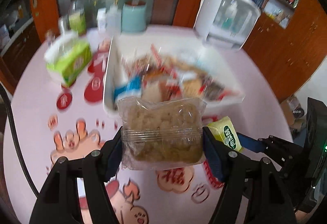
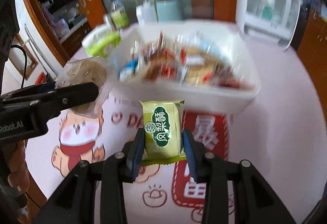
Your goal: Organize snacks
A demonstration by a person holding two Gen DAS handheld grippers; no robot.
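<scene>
Snacks (image 2: 179, 66) in white bin (image 2: 184, 95) on pink cartoon-printed tablecloth (image 2: 276, 121), wooden cabinets (image 1: 286, 44) beyond.

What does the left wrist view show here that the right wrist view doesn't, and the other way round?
Only the left wrist view shows the clear-wrapped brown snack face on, clamped in the left hand-held gripper. Only the right wrist view shows the full printed front of the green snack packet, pinched in the right hand-held gripper. Both views show both snacks, the white snack bin, the green tissue box and the patterned tablecloth.
</scene>
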